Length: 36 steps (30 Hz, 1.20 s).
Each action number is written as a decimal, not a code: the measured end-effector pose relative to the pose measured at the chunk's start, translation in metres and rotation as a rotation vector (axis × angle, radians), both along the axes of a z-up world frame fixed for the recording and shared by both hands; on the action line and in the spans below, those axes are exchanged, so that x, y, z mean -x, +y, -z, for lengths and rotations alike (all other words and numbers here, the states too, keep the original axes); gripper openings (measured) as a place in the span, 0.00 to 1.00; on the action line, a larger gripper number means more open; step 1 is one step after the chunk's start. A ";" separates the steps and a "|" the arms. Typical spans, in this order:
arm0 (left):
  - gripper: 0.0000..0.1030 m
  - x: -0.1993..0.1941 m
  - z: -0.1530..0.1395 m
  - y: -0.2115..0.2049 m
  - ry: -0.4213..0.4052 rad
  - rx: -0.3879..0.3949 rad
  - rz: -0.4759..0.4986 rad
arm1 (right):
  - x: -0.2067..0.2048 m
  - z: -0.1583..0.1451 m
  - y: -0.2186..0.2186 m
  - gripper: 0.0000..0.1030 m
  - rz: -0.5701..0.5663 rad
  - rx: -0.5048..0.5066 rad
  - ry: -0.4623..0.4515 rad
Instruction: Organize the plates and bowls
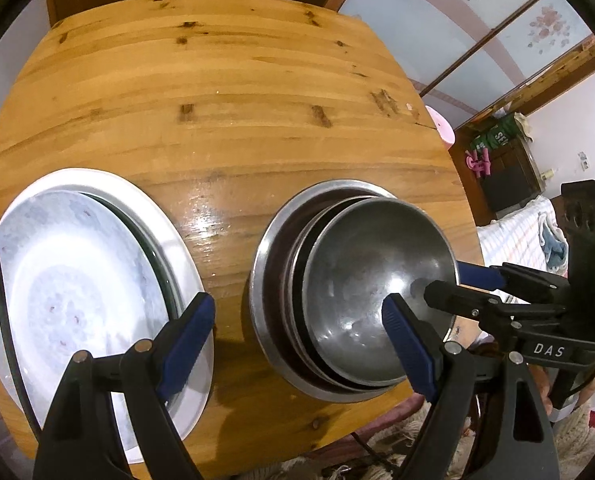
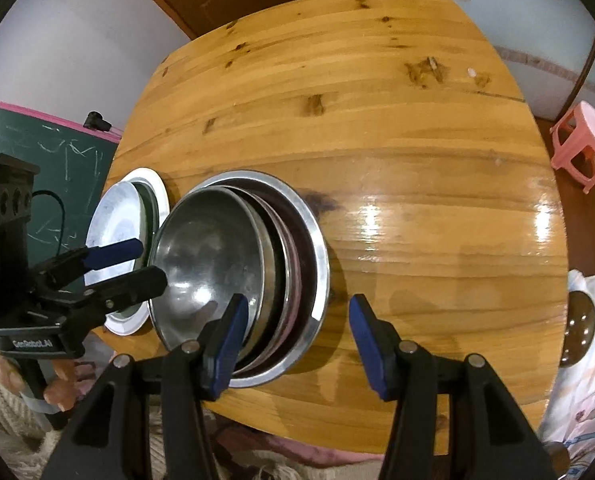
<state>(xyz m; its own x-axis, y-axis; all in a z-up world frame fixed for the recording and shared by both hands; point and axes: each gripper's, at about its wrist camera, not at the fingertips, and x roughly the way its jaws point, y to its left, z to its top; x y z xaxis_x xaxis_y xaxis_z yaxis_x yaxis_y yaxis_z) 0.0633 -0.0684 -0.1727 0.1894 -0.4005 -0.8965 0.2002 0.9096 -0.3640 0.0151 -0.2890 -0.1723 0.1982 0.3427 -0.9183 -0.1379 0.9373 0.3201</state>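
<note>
At the far left, in the right wrist view, we see a green chalkboard (image 2: 53,184) with a pink frame beside the wooden surface (image 1: 217,92). On the surface's near left part lies the stack of plates (image 1: 77,280), white and pale blue, the top plate tilted against the rim of the one under it. Our left tool (image 1: 297,340) hangs over the bare wood between the plates and the bowls; its jaws stand wide apart with nothing between them. One of its blue pads (image 1: 185,344) overlaps the plates' near right rim in the picture, and we cannot tell whether it touches. Just right of the plates, apart from them, sits the nested stack of steel bowls (image 1: 353,280) close to the surface's near edge, the top bowl leaning inside the larger ones. Our right tool (image 2: 293,344) stands about half open and grips nothing: its left pad (image 2: 227,344) lies over the bowls' near rim, its right pad over bare wood. Whether the left pad touches the rim we cannot tell. A hand (image 2: 63,380) holds the left tool's grip. Farther right, off the surface, stands a pink plastic stool (image 2: 581,140) on the floor.
</note>
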 end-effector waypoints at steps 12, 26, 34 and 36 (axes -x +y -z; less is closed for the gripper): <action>0.82 -0.002 0.007 -0.002 0.031 0.024 0.010 | -0.006 0.006 -0.002 0.51 0.005 0.003 0.025; 0.82 -0.003 0.011 0.000 0.047 0.056 0.012 | -0.009 0.009 0.002 0.43 0.008 -0.005 0.049; 0.80 -0.005 0.014 -0.003 0.055 0.063 0.018 | -0.009 0.009 0.001 0.40 0.008 -0.013 0.052; 0.79 -0.005 0.015 -0.003 0.056 0.065 0.019 | -0.009 0.009 0.002 0.39 0.008 -0.013 0.051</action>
